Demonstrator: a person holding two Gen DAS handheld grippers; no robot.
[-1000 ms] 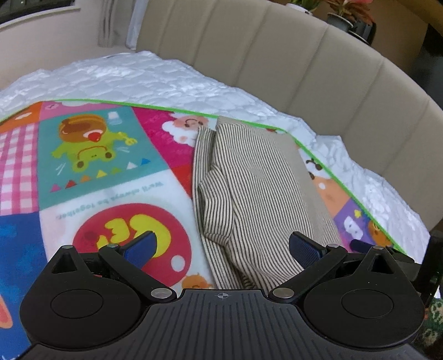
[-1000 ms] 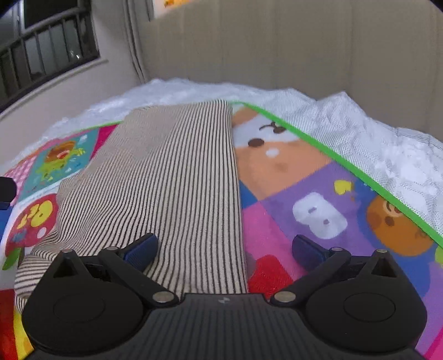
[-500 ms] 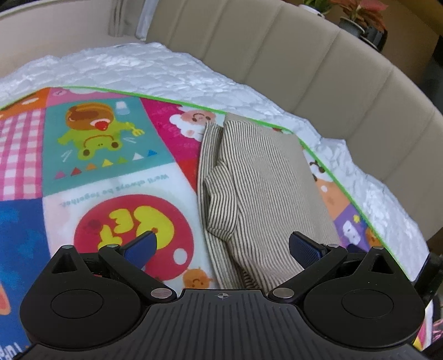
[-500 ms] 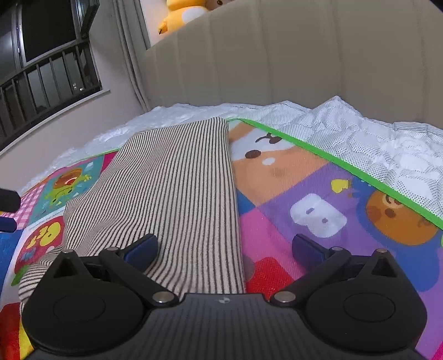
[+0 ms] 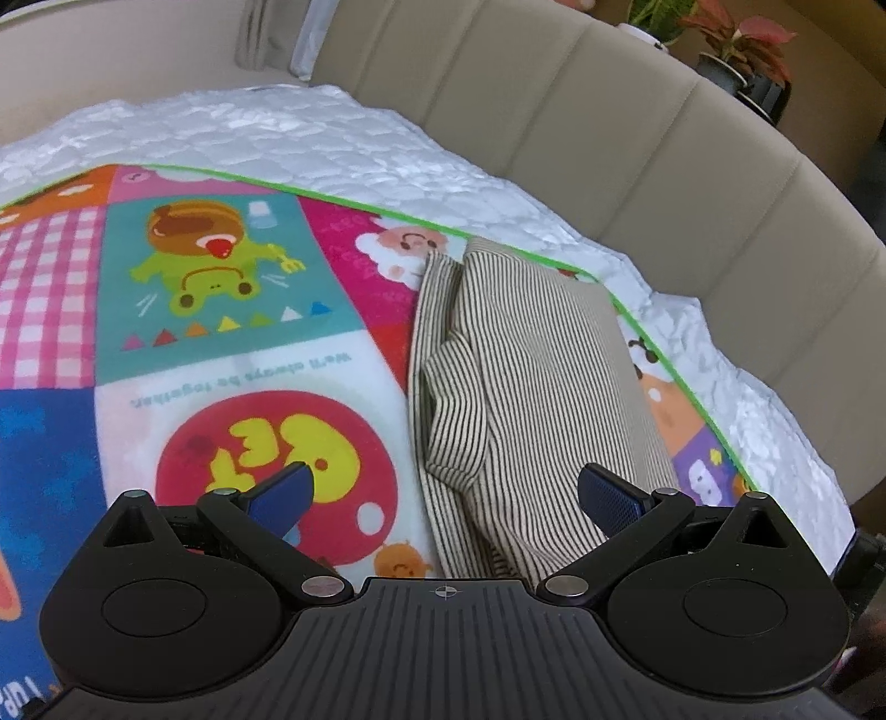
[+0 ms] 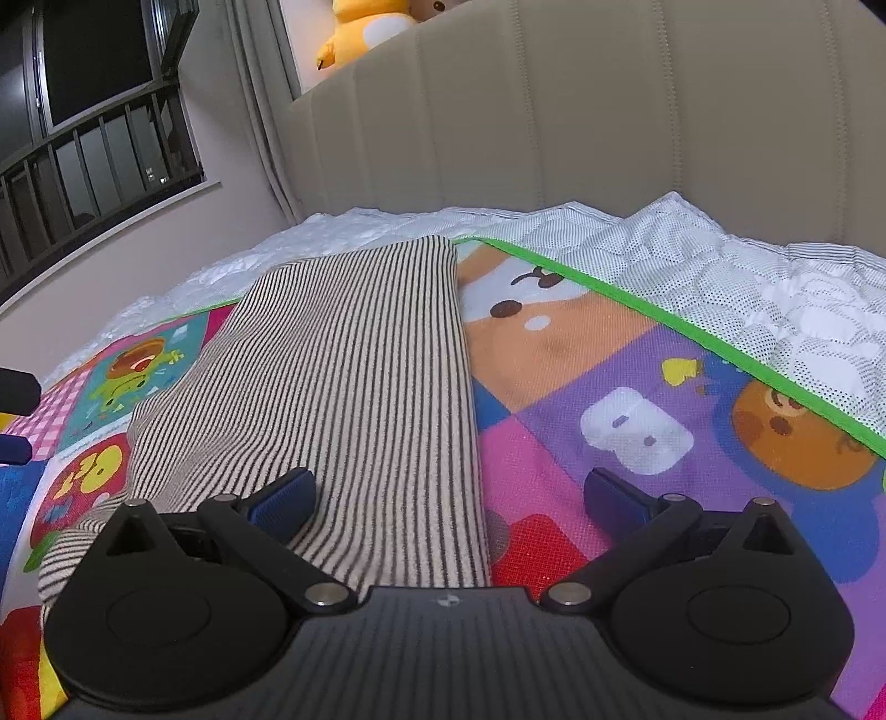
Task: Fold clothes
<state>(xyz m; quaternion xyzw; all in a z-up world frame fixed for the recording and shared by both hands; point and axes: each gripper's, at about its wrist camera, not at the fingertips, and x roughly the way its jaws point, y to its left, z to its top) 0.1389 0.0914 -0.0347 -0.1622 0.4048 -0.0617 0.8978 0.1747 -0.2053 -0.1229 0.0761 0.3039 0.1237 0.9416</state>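
Observation:
A beige garment with thin dark stripes (image 5: 526, 376) lies folded in a long strip on a colourful cartoon play mat (image 5: 221, 343), with a sleeve tucked on top at its near left. My left gripper (image 5: 446, 495) is open and empty, hovering above the garment's near end. In the right wrist view the same garment (image 6: 354, 365) stretches away from me over the mat (image 6: 637, 387). My right gripper (image 6: 448, 498) is open and empty, straddling the garment's right edge near its close end.
The mat lies on a white quilted bed cover (image 5: 343, 138), (image 6: 747, 266). A beige padded headboard (image 5: 637, 144), (image 6: 609, 111) curves around the far side. Potted plants (image 5: 736, 39) stand behind it, plush toys (image 6: 365, 27) above it, and a window with railing (image 6: 94, 138) is left.
Both grippers have lifted and tilted back a little, staying open. The garment has not moved.

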